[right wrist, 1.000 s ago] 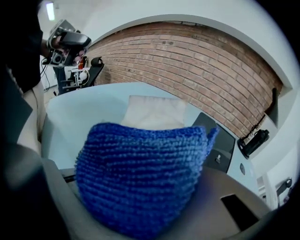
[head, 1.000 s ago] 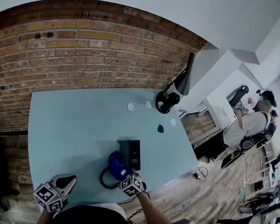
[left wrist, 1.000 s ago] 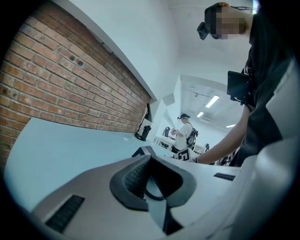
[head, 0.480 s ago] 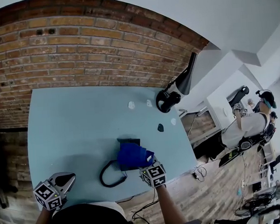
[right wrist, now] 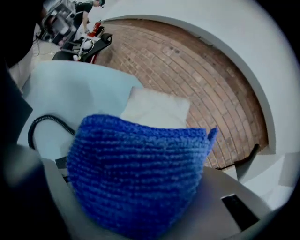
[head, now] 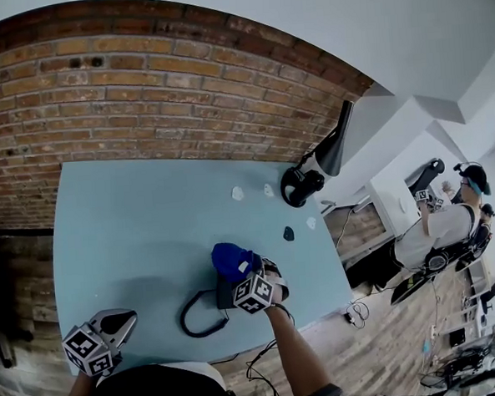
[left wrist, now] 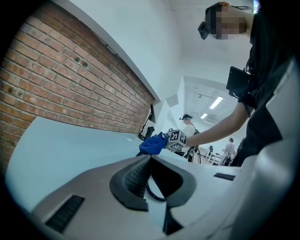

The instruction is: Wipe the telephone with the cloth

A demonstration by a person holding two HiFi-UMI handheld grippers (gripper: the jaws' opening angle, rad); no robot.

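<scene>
Shifted up and left since the earlier frame: right gripper (head: 245, 273), jaws clamped on the blue cloth (head: 231, 259), now pressed over the telephone (head: 223, 296) at lower centre of the tabletop (head: 132, 217).
Wiping is judged under way, not finished. Left gripper (head: 121, 319) is held idle at lower left, jaws parted, nothing grasped. Counted: one telephone, one cloth, two grippers.

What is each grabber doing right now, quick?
Left gripper: open, holding nothing.
Right gripper: shut on the blue cloth.
</scene>
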